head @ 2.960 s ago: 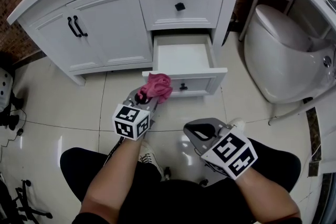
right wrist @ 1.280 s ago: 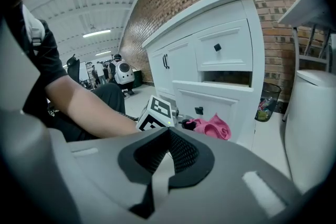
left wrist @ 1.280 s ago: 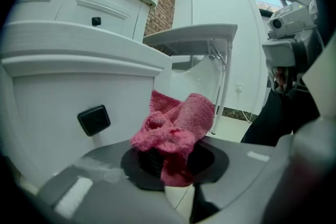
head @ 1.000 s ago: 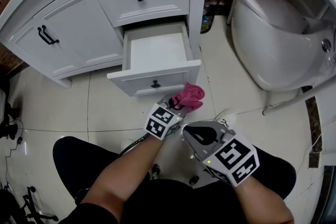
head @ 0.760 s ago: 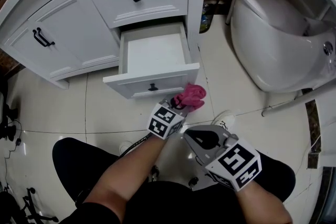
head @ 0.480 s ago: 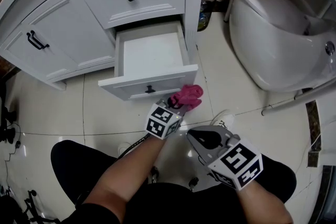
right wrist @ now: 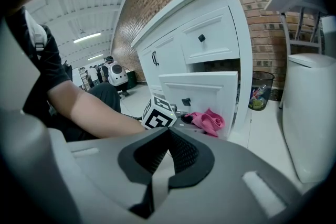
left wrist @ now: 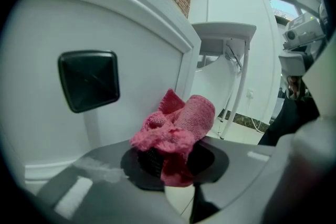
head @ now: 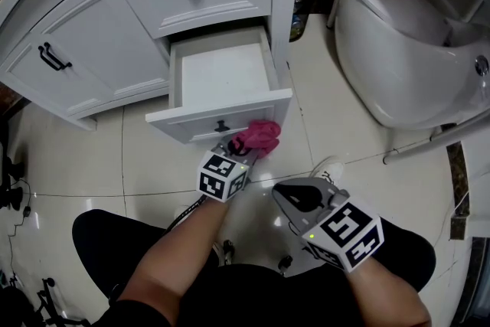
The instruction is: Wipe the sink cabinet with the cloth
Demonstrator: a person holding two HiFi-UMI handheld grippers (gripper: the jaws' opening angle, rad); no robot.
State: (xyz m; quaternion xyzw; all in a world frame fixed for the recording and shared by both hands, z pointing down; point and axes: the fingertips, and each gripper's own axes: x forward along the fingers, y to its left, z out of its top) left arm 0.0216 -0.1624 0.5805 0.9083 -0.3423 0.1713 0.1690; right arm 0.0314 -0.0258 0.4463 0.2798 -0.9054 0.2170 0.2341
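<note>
The white sink cabinet (head: 153, 27) has its lower drawer (head: 218, 76) pulled out. My left gripper (head: 242, 150) is shut on a crumpled pink cloth (head: 258, 137), and the cloth lies against the right part of the drawer front (head: 191, 125), just right of the black knob (head: 223, 125). In the left gripper view the cloth (left wrist: 176, 127) bulges out of the jaws, close to the knob (left wrist: 89, 80). My right gripper (head: 289, 197) hangs shut and holds nothing, nearer to me and apart from the drawer. From the right gripper view, the cloth (right wrist: 208, 120) sits at the drawer front (right wrist: 207, 93).
A white toilet (head: 390, 50) stands to the right of the cabinet, and a small waste bin (right wrist: 258, 89) sits between them. White metal legs (left wrist: 239, 86) rise behind. The person's knees (head: 115, 241) are below, on the glossy tiled floor (head: 92, 157).
The left gripper has carried the cloth a little left and in, from beside the drawer's right corner onto the drawer front near the knob. The right gripper has stayed put.
</note>
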